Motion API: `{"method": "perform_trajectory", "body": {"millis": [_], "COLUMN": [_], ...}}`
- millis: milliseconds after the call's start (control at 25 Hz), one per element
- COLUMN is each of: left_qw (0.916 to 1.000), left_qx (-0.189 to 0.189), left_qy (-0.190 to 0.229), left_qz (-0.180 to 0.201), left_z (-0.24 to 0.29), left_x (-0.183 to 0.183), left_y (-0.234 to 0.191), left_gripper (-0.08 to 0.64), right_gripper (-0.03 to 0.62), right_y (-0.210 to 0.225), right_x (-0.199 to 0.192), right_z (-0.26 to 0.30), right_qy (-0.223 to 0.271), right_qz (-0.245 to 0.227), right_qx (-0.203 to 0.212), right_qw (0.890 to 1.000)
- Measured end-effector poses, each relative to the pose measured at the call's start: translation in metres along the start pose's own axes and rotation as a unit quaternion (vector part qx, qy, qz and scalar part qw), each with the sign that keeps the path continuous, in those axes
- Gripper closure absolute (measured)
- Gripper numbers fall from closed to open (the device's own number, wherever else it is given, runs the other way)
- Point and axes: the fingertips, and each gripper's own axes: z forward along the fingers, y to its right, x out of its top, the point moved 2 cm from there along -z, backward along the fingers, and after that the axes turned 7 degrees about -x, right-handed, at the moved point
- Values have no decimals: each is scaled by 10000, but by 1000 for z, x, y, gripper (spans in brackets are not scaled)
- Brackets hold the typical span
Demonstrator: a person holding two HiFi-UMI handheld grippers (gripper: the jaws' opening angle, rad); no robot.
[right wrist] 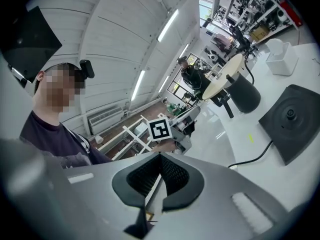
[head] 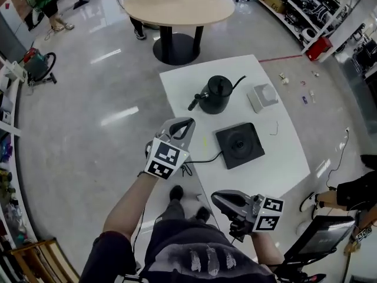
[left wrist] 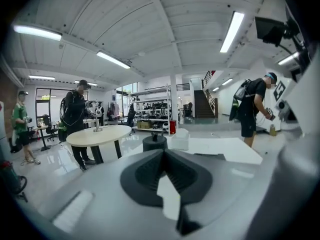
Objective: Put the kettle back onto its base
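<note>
1. Head view: the white table is long and thin. Shiny floor lies open on its left and right sides.
2. The black kettle stands upright on the far part of the table. Its spout points right.
3. The flat black base lies nearer, apart from the kettle. Its cord runs off toward the left edge.
4. A small white box sits right of the kettle, near the right edge.
5. The left claw is over the left edge, near the kettle's handle. It is closed with nothing in it.
6. The right claw is by the near end of the table. It is closed too, and holds nothing.
7. A round tan table stands past the far end.
8. The left gripper view shows people standing and shelves far back in the room.
9. The right gripper view shows the kettle and base from low down, with the left gripper's marker cube in front.
</note>
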Motion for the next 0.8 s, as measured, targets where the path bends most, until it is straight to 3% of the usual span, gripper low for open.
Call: {"method": "perform_trajectory", "body": {"millis": [80, 160, 200, 400, 800], "left_qw": [9999, 9994, 9990, 9962, 9933], "left_qx": [7, -63, -92, -85, -137], "left_qy": [-147, -333, -431, -844, -1136], "left_qz": [55, 59, 66, 197, 166], "left_z": [17, 37, 48, 93, 142], "left_x": [-11, -24, -29, -51, -72], "left_y": [-15, -27, -33, -57, -75], "left_gripper": [557, 413, 383, 348, 299], "right_gripper": [594, 594, 593, 594, 594], "right_y": [1, 4, 6, 20, 34], "right_x": [3, 6, 8, 14, 21], "right_z": [8, 12, 13, 9, 2], "right_qy": [-54, -63, -55, 28, 203], "right_qz": [47, 87, 103, 218, 426], "right_qx": [-80, -164, -215, -486, -689], "right_qw": [9999, 9998, 9997, 9986, 9965]}}
